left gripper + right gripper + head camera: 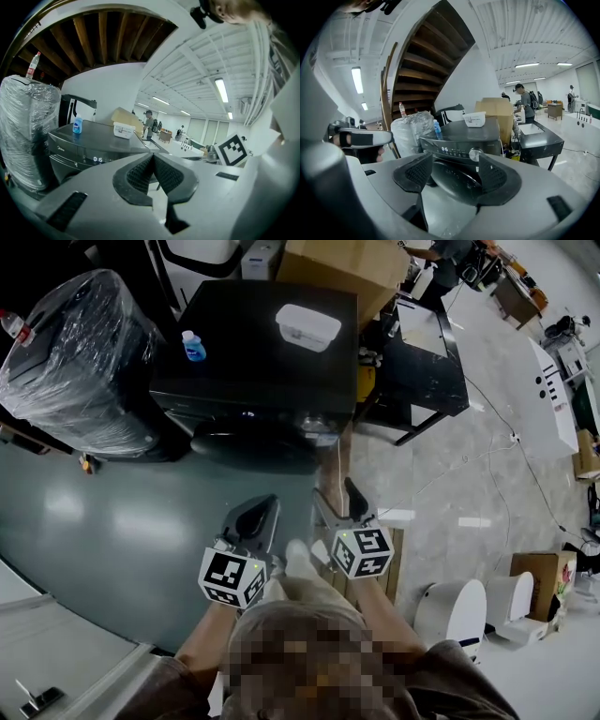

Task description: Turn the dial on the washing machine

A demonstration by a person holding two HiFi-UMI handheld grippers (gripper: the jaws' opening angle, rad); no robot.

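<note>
Pinch small, stiff, likely slick dial [475, 154] on washer [459, 133] front by rim; right gripper [454, 165] spread, empty; left gripper [153, 164] closed.

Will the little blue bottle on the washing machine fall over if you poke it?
Probably. The blue bottle stands upright, taller than wide, so a poke near its cap would likely tip it. It looks like small plastic, probably light, and the smooth top of the washing machine may let it slide.
</note>
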